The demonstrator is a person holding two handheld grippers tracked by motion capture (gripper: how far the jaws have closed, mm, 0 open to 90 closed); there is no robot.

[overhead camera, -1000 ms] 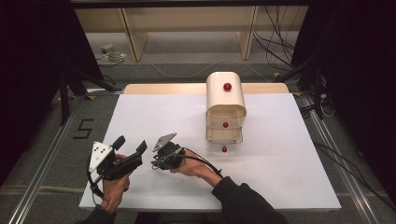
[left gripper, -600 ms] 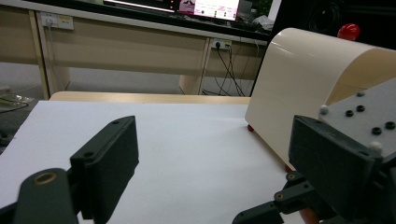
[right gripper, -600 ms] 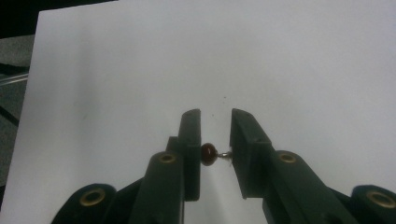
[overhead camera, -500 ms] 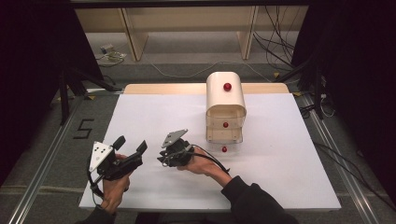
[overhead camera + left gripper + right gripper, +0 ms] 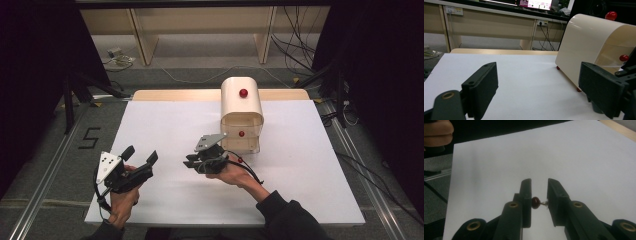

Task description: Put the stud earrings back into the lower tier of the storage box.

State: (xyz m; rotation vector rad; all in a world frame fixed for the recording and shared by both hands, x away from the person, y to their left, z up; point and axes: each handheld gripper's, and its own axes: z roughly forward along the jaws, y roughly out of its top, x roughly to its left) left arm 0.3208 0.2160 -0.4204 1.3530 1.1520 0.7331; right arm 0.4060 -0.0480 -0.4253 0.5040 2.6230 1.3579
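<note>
Nearest the person, the left gripper rests low over the white tabletop, its jaws spread wide with nothing between them; judging by its idle pose, it waits out of the way. Its hand grips the handle from below, jaws aimed up the tabletop toward the cabinet.

Just beyond, the right gripper holds a red knob pinched between nearly closed jaws, its small metal screw against the right jaw. That narrow end-to-end pinch probably keeps the knob from rolling free. The right hand is turned so the jaws point left, away from the cabinet.

Farthest, the cream cabinet stands at the tabletop's far edge, red knobs on its top and front.
</note>
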